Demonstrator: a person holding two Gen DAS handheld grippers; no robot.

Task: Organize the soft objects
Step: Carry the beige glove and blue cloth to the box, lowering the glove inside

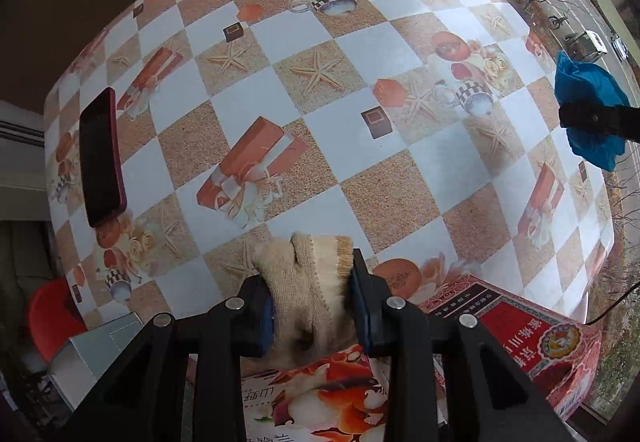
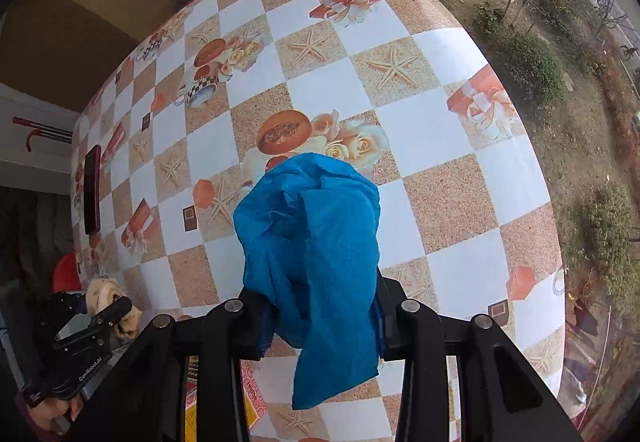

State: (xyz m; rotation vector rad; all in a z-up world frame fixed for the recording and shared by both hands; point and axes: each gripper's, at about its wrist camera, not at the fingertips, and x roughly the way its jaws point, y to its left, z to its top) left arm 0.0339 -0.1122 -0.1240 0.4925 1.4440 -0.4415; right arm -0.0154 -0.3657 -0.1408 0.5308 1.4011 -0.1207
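My left gripper [image 1: 312,294] is shut on a beige knitted glove [image 1: 308,274], held above the near edge of the table over a red printed box [image 1: 532,330]. My right gripper [image 2: 320,314] is shut on a crumpled blue cloth [image 2: 316,242] that hangs between the fingers above the checkered tablecloth [image 2: 440,162]. The blue cloth and right gripper also show at the right edge of the left wrist view [image 1: 588,110]. The left gripper with the glove shows at the lower left of the right wrist view [image 2: 108,302].
A dark red phone [image 1: 100,158] lies near the table's left edge. A grey box [image 1: 96,350] and a flowered box [image 1: 320,394] sit below my left gripper. A red stool [image 1: 48,318] stands beside the table. A window with trees is on the right.
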